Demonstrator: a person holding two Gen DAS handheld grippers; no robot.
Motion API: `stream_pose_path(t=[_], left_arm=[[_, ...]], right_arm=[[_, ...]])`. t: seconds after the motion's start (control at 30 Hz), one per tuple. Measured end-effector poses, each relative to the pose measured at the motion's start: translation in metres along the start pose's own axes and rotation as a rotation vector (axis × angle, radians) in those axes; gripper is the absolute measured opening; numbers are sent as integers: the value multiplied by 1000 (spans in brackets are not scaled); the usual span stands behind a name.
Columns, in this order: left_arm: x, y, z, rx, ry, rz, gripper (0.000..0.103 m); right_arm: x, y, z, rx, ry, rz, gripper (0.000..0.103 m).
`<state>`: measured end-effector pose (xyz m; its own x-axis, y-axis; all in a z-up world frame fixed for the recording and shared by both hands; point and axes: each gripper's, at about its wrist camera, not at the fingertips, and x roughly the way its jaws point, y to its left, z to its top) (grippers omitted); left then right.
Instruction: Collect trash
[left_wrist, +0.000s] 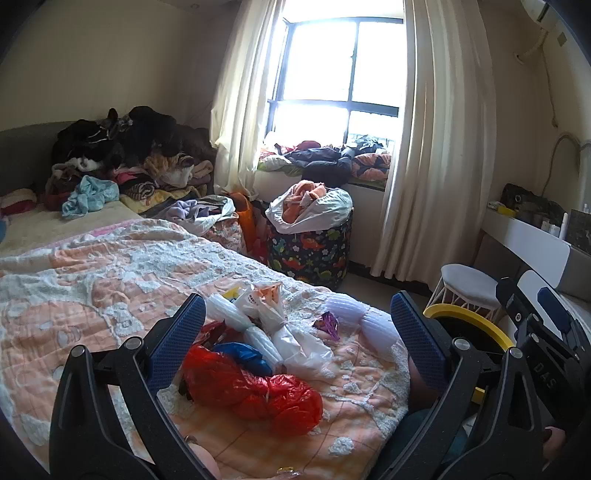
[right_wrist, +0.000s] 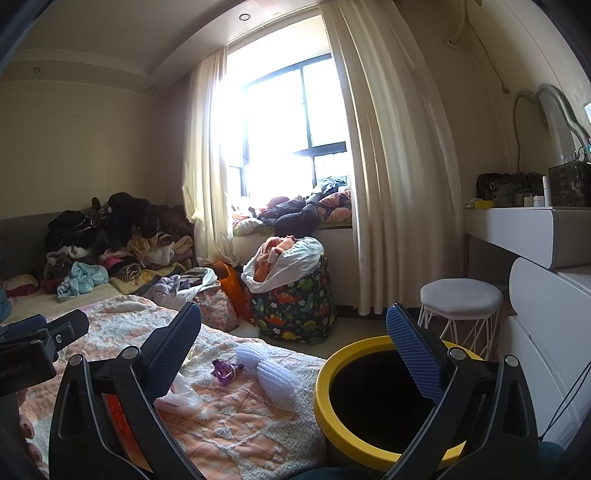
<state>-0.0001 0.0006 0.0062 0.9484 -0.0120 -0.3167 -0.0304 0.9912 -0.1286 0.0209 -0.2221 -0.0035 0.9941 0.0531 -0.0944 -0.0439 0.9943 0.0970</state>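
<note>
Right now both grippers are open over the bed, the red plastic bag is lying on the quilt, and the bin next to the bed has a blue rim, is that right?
Not quite: the rim of the bin is yellow, not blue, as the right wrist view shows. The rest holds: the left gripper and right gripper are both open over the bed, and the red plastic bag lies on the quilt.

Red bag (left_wrist: 258, 391), purple wrapper (right_wrist: 224, 371), yellow-rimmed bin (right_wrist: 369, 454), dinosaur-print hamper (left_wrist: 308, 254), peach-and-white quilt (left_wrist: 92, 280)
</note>
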Motion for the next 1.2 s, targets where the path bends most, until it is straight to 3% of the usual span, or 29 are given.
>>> stream_pose_path(t=[0.6, 0.73, 1.2], left_arm=[[-1, -2, 5, 7, -7, 3, 92], [0, -6, 6, -1, -9, 11, 92], [8, 51, 6, -88, -21, 117, 92]], right_arm=[[2, -4, -3, 6, 16, 10, 98], [2, 5, -3, -5, 28, 53, 98], [12, 57, -6, -76, 95, 237, 98]])
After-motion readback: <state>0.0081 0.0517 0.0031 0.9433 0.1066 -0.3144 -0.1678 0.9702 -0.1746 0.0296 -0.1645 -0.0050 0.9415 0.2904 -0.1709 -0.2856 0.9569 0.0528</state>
